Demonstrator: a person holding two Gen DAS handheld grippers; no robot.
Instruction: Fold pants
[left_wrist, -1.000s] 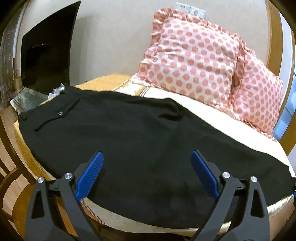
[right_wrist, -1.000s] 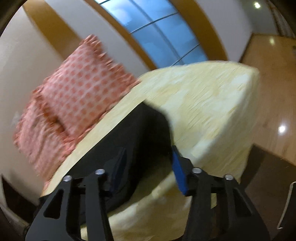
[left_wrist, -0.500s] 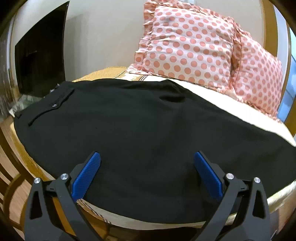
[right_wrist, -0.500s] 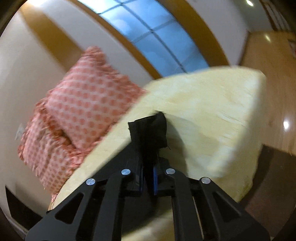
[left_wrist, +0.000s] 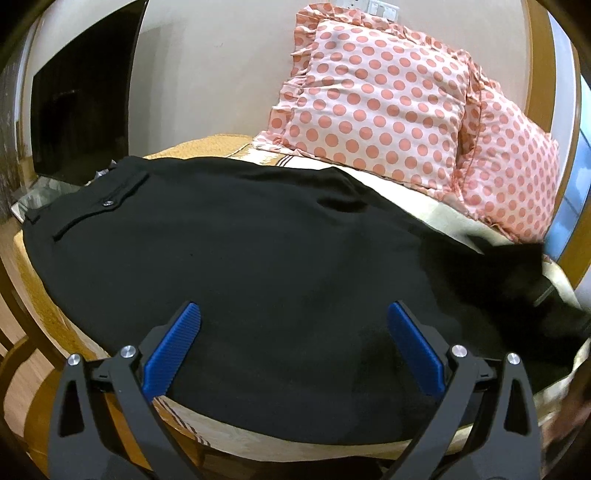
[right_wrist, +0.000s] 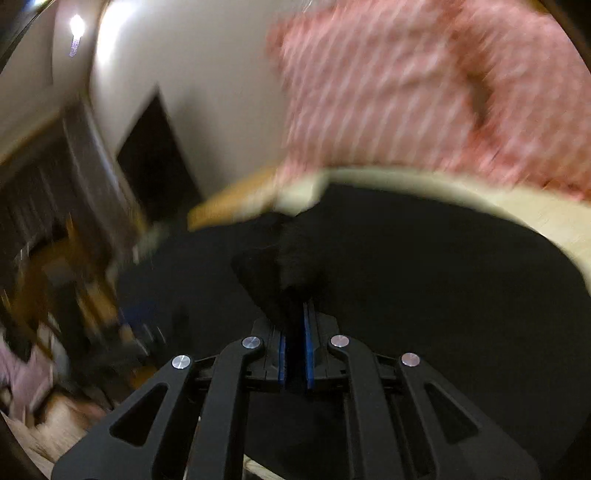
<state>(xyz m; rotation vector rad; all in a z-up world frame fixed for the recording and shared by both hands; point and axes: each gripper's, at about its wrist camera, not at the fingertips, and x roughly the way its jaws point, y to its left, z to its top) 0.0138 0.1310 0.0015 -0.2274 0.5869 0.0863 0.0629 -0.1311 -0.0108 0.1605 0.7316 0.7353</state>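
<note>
Bed (left_wrist: 48, 314) edge sat close; my left tongs (left_wrist: 293, 323) gaped empty over the pants (left_wrist: 258, 258), right tongs (right_wrist: 294, 325) pinched their hem.

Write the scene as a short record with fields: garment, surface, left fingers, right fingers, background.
garment: black fabric pants, spread flat, buttoned pocket at left
surface: bed with cream sheet
left fingers: left gripper open above the pants, holding nothing
right fingers: right gripper shut on a bunched end of the pants
background: two pink polka-dot pillows, dark flat screen

Both the left gripper (left_wrist: 293, 325) and the right gripper (right_wrist: 295, 314) have black skeletal arms, silver screws and ribbed blue pads (left_wrist: 173, 345).
</note>
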